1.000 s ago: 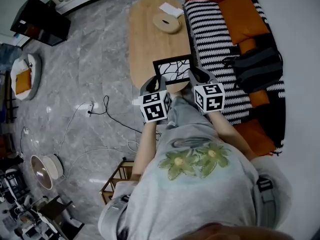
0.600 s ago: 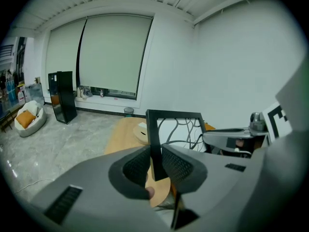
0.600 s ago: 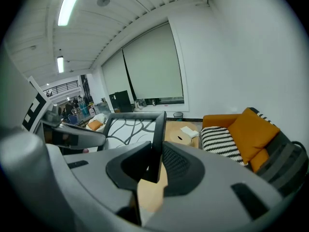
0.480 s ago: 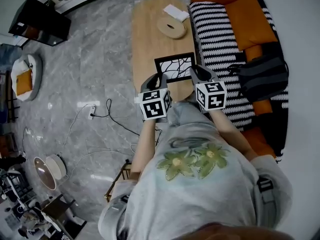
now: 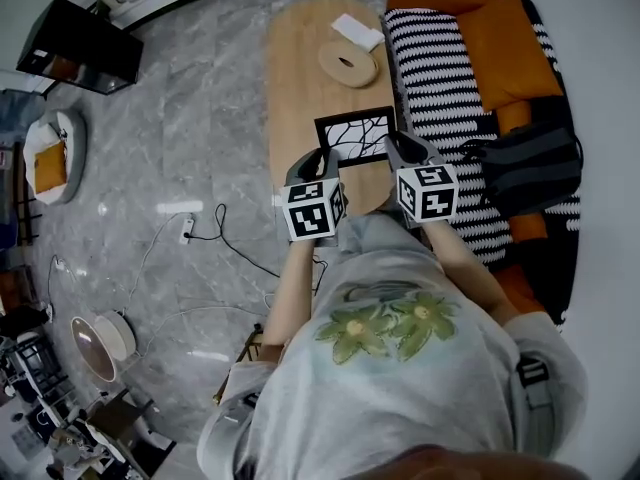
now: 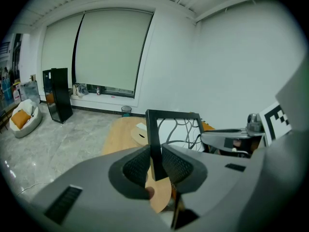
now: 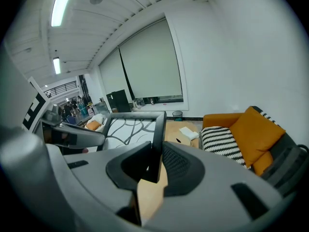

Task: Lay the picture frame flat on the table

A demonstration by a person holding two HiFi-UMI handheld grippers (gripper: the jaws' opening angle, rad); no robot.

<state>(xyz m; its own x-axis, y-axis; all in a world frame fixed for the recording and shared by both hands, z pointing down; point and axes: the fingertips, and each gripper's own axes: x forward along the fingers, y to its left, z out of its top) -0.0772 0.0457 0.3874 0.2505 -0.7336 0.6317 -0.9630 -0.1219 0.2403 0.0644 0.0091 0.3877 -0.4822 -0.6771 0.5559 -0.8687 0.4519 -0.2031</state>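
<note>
A black picture frame (image 5: 356, 135) with a white sheet of dark branching lines is held above the near end of the oval wooden table (image 5: 300, 78). My left gripper (image 5: 322, 158) is shut on its left side bar (image 6: 155, 141), and my right gripper (image 5: 391, 144) is shut on its right side bar (image 7: 158, 139). In both gripper views the frame (image 6: 175, 127) stands upright between the pads (image 6: 175, 166), with the table's wood showing below it. In the right gripper view the frame's picture (image 7: 130, 127) spreads to the left, towards the left gripper's arm.
A round wooden disc (image 5: 348, 64) and a white card (image 5: 358, 31) lie at the table's far end. An orange sofa (image 5: 510, 38) with a black-and-white throw (image 5: 445, 78) and a black bag (image 5: 530, 163) runs along the right. Cables (image 5: 215, 230) cross the grey floor.
Both grippers have carried the frame forward over the table, away from the person's body. The grip on both side bars is unchanged.
</note>
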